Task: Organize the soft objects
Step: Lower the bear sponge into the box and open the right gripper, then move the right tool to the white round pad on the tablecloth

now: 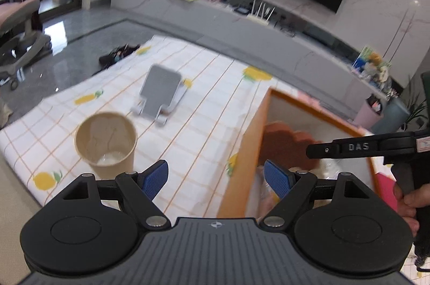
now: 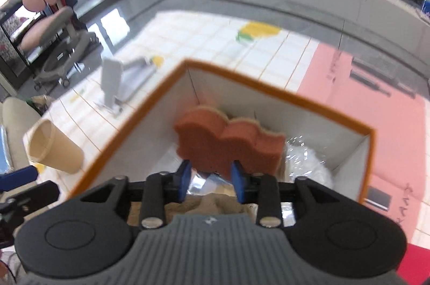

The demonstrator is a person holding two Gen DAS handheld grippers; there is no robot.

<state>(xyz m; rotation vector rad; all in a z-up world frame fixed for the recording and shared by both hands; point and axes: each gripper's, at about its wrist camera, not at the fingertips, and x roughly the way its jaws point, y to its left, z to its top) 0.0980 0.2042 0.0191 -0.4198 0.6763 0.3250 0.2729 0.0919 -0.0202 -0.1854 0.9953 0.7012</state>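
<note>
The right gripper (image 2: 211, 175) is seen closed on a wavy-edged orange sponge (image 2: 228, 142), which is pinched at its near edge between the blue pads (image 2: 237, 181) and held over the open top of an orange-rimmed box (image 2: 150, 107). Inside the box, under and around the sponge, a crinkled clear plastic bag with white contents (image 2: 309, 164) is seen to the right and a tan, fuzzy soft item (image 2: 212, 204) at the near side, so part of the sorting is judged to be done already. The sponge itself has not been released; its drop into the box is what remains of this step.

The left gripper (image 1: 216, 177) is held wide open and empty, just left of the box's near corner, above the checked lemon-print tablecloth (image 1: 204, 86). Further left a paper cup (image 1: 106, 141) is standing, with something pale at its bottom that cannot be identified. Beyond it, a grey folding phone stand (image 1: 161, 94) is set on the cloth. No other loose soft object is visible on the table, so the task is judged to be near its end.
</note>
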